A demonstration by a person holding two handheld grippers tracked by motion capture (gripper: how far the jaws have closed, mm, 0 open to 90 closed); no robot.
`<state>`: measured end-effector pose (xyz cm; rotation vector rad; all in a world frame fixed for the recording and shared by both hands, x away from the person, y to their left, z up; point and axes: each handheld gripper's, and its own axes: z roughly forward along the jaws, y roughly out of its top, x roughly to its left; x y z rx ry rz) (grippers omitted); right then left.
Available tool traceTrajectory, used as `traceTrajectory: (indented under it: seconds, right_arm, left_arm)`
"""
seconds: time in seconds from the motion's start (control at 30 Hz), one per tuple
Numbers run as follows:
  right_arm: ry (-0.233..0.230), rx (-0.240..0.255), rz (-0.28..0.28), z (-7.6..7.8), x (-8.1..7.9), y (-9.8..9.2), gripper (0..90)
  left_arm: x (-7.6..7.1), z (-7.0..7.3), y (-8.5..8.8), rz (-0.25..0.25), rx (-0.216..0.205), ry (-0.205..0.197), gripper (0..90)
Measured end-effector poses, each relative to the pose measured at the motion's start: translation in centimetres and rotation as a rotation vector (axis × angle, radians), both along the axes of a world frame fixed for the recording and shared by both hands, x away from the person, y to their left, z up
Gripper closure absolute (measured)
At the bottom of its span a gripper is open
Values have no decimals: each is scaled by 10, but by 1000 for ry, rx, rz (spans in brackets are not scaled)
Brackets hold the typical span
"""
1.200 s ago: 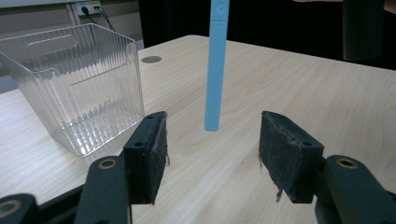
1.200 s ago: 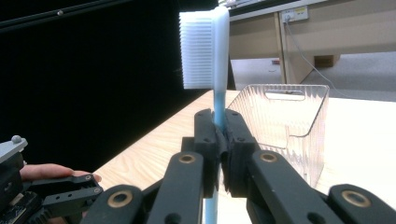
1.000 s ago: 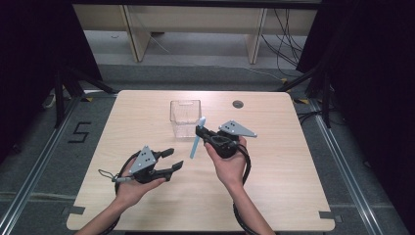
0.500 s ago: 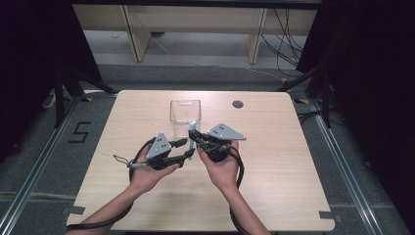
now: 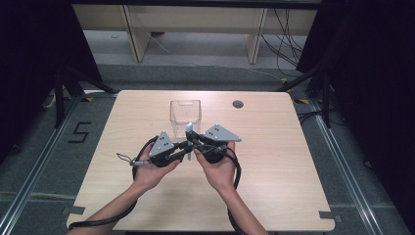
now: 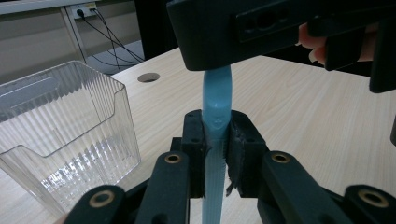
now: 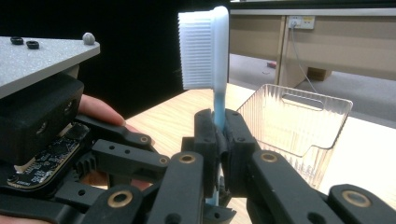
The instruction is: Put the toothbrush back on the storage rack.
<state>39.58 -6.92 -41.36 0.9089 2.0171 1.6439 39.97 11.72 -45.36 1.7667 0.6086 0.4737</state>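
Since the earlier frames, the left gripper (image 5: 187, 145) has been carried rightward across the table (image 5: 293, 161) until it meets the right gripper (image 5: 192, 139), and its jaws have just been closing, with the handle of the toothbrush (image 5: 189, 131) between them. In the left gripper view the pale blue handle (image 6: 215, 121) is seen pressed between both pads, and the body of the right gripper crosses the top of that view, hiding the brush's upper part. In the right gripper view the jaws are likewise clamped on the handle, and the toothbrush (image 7: 215, 70) is held upright, its white bristles facing the left of that view. The brush is thus gripped by 2 grippers at once, above the middle of the table.

Just beyond the brush, a clear ribbed plastic container (image 5: 185, 111) is standing, its walls ribbed and a slot cut in its back wall. 1 round cable hole (image 5: 238, 104) is set in the tabletop to the container's right. On the floor left of the table, the numeral 5 (image 5: 80, 132) is marked in black. A wall socket (image 7: 300, 21) is seen in the right gripper view; no writing on it can be read.
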Motion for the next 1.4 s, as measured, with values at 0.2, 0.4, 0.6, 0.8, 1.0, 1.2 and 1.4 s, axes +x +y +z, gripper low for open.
traceTrajectory:
  seconds: [0.2,0.4,0.6,0.8,1.0,1.2,1.4]
  right_arm:
    - [13,57,-9,2,-2,-4,689]
    - [20,104,-27,4,-12,-23,594]
    - [12,79,-57,-1,-20,-47,547]
    - [7,50,-114,-15,-24,-74,528]
    - [40,51,-145,-32,-28,-94,527]
    - [64,31,-175,-54,-35,-105,528]
    - [95,8,-188,-73,-44,-107,530]
  left_arm:
    - [3,0,3,19,0,14,783]
    - [8,4,10,46,-15,4,783]
    - [16,9,19,86,-24,-14,782]
    - [22,16,30,117,-40,-37,782]
    - [27,24,38,140,-47,-57,782]
    - [33,29,43,160,-54,-71,782]
    - [38,31,46,171,-57,-79,782]
